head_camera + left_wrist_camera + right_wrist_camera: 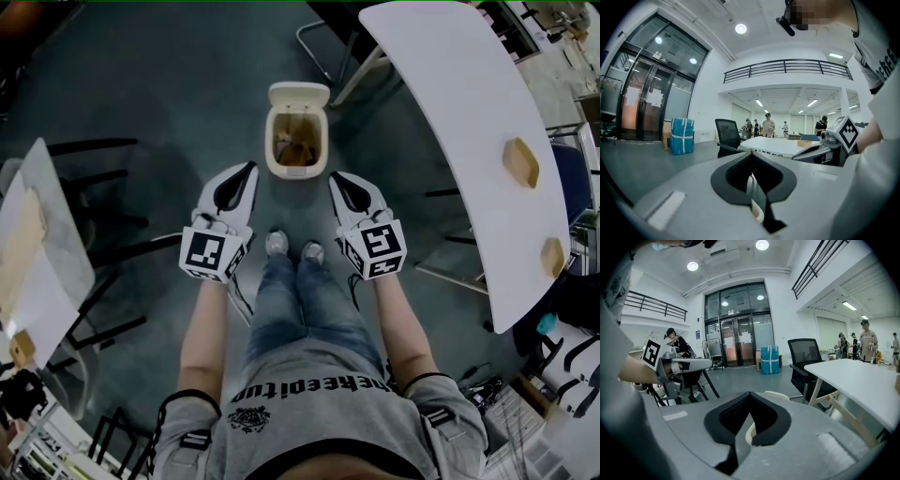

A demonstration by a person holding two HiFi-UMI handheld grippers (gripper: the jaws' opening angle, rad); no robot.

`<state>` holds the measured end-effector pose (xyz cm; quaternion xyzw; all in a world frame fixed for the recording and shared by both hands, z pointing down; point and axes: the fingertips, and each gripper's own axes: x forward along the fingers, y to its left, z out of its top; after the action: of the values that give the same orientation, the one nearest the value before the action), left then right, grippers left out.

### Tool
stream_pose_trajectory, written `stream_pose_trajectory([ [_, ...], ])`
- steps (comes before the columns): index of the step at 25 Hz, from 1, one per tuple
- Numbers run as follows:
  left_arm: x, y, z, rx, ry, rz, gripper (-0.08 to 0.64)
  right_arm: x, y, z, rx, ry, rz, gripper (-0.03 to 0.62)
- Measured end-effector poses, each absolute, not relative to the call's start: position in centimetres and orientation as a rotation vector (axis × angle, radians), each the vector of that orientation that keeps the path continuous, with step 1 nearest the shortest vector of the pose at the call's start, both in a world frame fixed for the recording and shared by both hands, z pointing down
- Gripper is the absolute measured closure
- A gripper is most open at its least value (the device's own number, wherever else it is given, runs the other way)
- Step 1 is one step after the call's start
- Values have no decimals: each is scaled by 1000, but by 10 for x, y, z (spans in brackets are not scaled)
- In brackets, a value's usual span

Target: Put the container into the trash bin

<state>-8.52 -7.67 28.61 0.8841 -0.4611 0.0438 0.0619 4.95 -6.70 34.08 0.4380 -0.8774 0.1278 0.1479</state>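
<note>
A cream trash bin [297,141] stands on the grey floor with its lid flipped up, and something brown lies inside it. My left gripper [247,171] hovers just left of the bin's near edge, jaws shut and empty. My right gripper [336,178] hovers just right of it, also shut and empty. In the left gripper view only a bit of the bin's rim [758,212] shows below the left gripper [751,174]. The right gripper view shows the rim [777,394] past the right gripper [748,414]. Two tan containers [521,161] [552,257] sit on the white table [459,112] at the right.
The person's feet [292,247] stand just short of the bin. A second table [52,234] with tan items is at the left, with black chair legs [112,253] beside it. A black office chair [805,357] stands by the white table. Several people stand far off.
</note>
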Motion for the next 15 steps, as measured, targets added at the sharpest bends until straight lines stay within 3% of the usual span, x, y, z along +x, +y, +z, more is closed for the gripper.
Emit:
stream_pose_trajectory([
  [15, -78, -57, 228, 2730, -1437, 39, 548, 70, -54, 266, 1371, -2558, 254, 589],
])
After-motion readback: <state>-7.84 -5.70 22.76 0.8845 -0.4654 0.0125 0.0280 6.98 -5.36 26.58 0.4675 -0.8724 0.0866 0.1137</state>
